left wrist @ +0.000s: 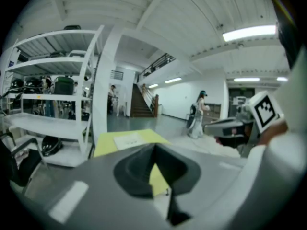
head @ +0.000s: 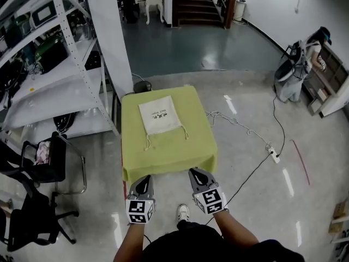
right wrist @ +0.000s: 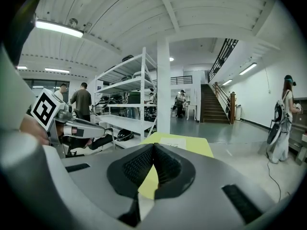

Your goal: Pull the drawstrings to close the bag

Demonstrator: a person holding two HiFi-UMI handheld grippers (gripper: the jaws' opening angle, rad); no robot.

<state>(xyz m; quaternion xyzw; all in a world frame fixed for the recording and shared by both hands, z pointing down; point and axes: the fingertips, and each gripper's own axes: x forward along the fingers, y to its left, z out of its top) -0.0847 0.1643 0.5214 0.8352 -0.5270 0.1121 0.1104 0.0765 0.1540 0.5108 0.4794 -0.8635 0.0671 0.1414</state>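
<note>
Both tools, left and right, are pressed together and empty, short of the green surface. The cloth bag lies flat there and is likely light and limp. Pinch the thin drawstrings trailing from its near edge.

A large workshop or lab hall: white metal shelving loaded with equipment, a glossy concrete floor, loose cables trailing across it, and a staircase behind.
</note>
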